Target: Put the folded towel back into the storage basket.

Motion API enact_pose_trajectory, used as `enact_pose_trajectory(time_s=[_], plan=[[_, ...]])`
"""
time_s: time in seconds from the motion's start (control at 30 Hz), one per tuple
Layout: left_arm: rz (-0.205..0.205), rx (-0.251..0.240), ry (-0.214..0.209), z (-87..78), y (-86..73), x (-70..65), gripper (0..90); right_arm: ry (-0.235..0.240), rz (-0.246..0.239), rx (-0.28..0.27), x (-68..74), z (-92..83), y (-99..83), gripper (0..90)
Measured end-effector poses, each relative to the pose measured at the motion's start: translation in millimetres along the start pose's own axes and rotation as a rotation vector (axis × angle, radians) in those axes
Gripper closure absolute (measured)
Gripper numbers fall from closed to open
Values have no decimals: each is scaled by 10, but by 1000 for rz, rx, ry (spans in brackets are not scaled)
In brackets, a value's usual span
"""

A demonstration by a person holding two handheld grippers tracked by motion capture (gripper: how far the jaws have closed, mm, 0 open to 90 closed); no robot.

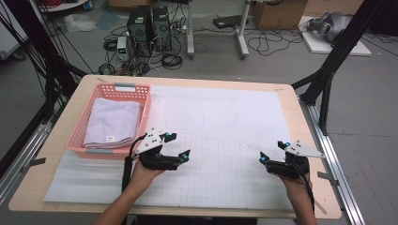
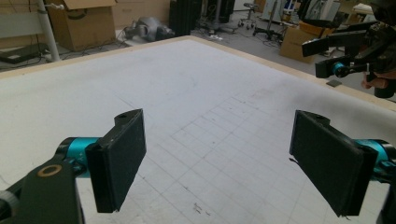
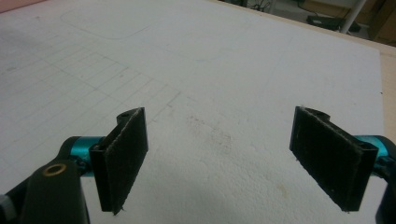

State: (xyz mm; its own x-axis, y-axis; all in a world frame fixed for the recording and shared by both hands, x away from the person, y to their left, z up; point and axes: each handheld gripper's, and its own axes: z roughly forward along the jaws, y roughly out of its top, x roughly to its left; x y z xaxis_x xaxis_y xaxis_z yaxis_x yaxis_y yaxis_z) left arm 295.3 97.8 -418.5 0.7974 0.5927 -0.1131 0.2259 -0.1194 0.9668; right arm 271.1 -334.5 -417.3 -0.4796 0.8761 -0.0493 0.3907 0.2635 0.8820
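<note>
A pink plastic basket [image 1: 141, 108] stands at the table's left with a folded pale lilac towel [image 1: 112, 122] lying inside it. My left gripper [image 1: 178, 146] hovers just right of the basket's near corner, open and empty; in the left gripper view [image 2: 219, 163] its jaws stand wide apart over the white gridded mat [image 2: 196, 93]. My right gripper [image 1: 272, 151] is held near the table's right front, open with nothing between its jaws [image 3: 219, 161]. From the left gripper view the right gripper [image 2: 350, 51] appears far off at the upper right.
The white mat [image 1: 220, 126] covers most of the wooden table [image 1: 309, 154]. Black frame posts [image 1: 335, 56] rise beside the right edge. Computers [image 1: 150, 26], cables and cardboard boxes [image 1: 279, 14] sit on the floor beyond the far edge.
</note>
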Motion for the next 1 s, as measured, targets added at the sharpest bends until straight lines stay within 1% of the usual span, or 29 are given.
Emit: enact_pose_trajectory(time_s=[0.07,0.2,0.33,0.47,0.63,0.9,1.0], plan=[[5,6,-2,12,-18,1,189,-2,1,0,-5,-3,-6,180],[0,16,-1,22,-54,-5,189,-5,11,-1,-5,-9,-10,180],[-8,20,1,21,-77,10,190,-4,8,-5,-2,-12,-9,180],[-11,16,5,6,-82,31,191,-1,10,-2,10,-11,-6,180],[-30,14,7,1,-102,68,191,-1,15,-3,10,-8,-7,180],[-33,16,16,-11,-114,93,193,3,21,5,7,3,-14,179],[-39,16,17,-10,-120,105,193,3,16,3,7,9,-14,180]])
